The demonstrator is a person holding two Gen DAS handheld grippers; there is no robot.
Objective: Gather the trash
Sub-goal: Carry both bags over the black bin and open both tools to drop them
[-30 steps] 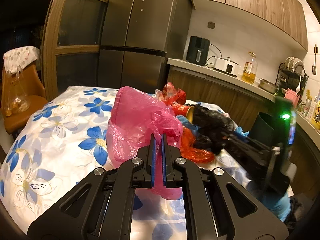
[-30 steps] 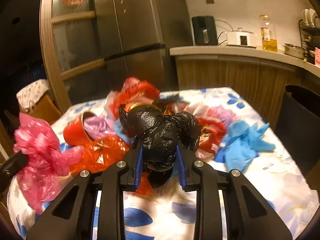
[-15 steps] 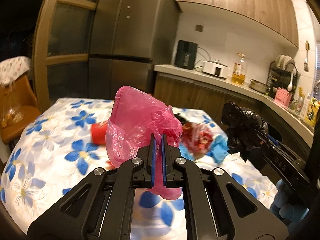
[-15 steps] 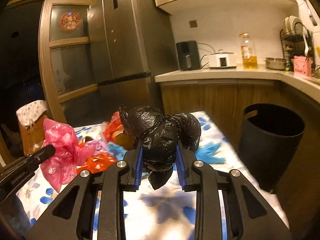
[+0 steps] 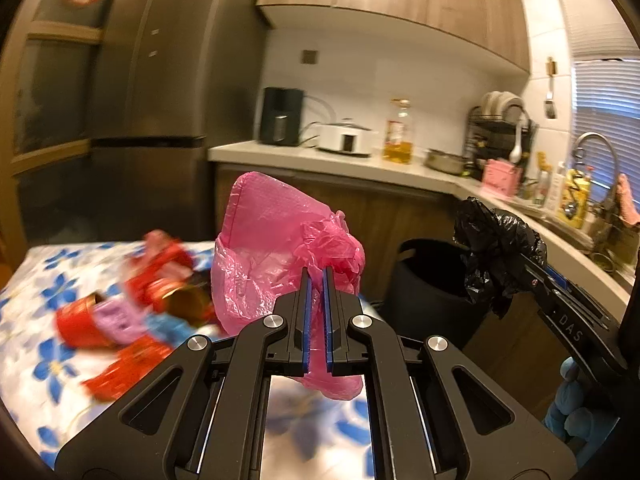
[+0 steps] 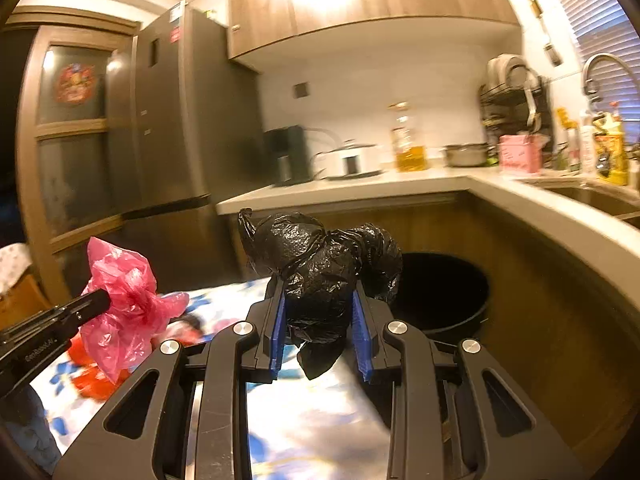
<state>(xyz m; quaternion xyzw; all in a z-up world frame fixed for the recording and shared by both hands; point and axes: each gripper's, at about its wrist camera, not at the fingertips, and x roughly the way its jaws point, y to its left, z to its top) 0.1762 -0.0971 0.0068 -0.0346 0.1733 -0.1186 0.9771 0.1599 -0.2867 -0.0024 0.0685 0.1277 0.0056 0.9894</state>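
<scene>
Holding aloft: both grippers are raised above the flowered table (image 5: pixel 44 380), each carrying a crumpled bag.
Left gripper (image 5: pixel 316 280): level and pointing across the table toward the kitchen counter (image 5: pixel 360 164); its blue pads are drawn almost together, pinching a fold of the pink plastic bag (image 5: pixel 276 256).
Pink plastic bag: bunched above and ahead of the fingertips, with a tail hanging below them; clear of the table.
Right gripper (image 6: pixel 320 300): pointing toward the counter corner; its pads stand moderately apart, clamped on either side of the black plastic bag (image 6: pixel 320 264).
Black plastic bag: wadded in lobes that bulge above the fingertips, a flap drooping beneath; it hangs in front of the black bin (image 6: pixel 448 292).
Black bin: on the floor between table end and cabinets, mouth open upward.
Remaining trash: red cups and wrappers (image 5: pixel 132 312), blurred, lie on the table at the left.
</scene>
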